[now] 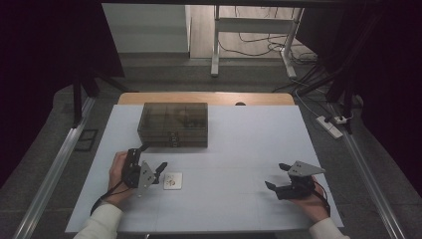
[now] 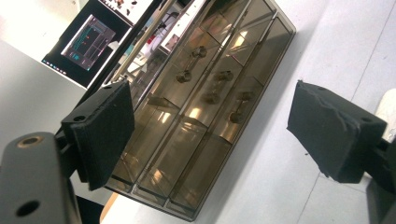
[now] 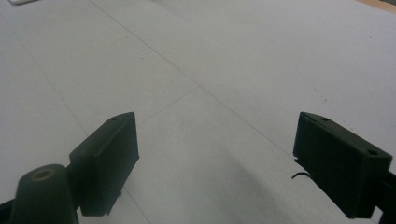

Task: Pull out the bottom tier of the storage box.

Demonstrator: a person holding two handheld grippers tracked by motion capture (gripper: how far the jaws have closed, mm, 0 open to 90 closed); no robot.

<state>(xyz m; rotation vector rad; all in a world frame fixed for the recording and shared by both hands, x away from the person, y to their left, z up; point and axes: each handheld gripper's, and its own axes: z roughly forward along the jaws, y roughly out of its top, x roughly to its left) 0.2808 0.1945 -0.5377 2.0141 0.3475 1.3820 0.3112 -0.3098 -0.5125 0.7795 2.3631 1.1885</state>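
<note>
A smoky translucent drawer box (image 1: 172, 124) stands on the white table (image 1: 239, 144), left of centre. In the left gripper view the drawer box (image 2: 210, 93) shows several shut drawers with small knobs. My left gripper (image 1: 153, 156) lies just in front of the box's near left corner, open and holding nothing; its jaws (image 2: 210, 135) frame the drawer fronts. A small white square plate (image 1: 172, 180) lies flat just right of that gripper. My right gripper (image 1: 276, 175) rests near the front right of the table, open and holding nothing, and its jaws (image 3: 215, 158) face bare table top.
The wooden table edge (image 1: 204, 98) shows behind the white sheet. Beyond it are a frame's legs (image 1: 215, 55), floor cables and a power strip (image 1: 330, 126). Metal rails (image 1: 54, 174) run along both sides. A monitor (image 2: 88, 42) appears in the left gripper view.
</note>
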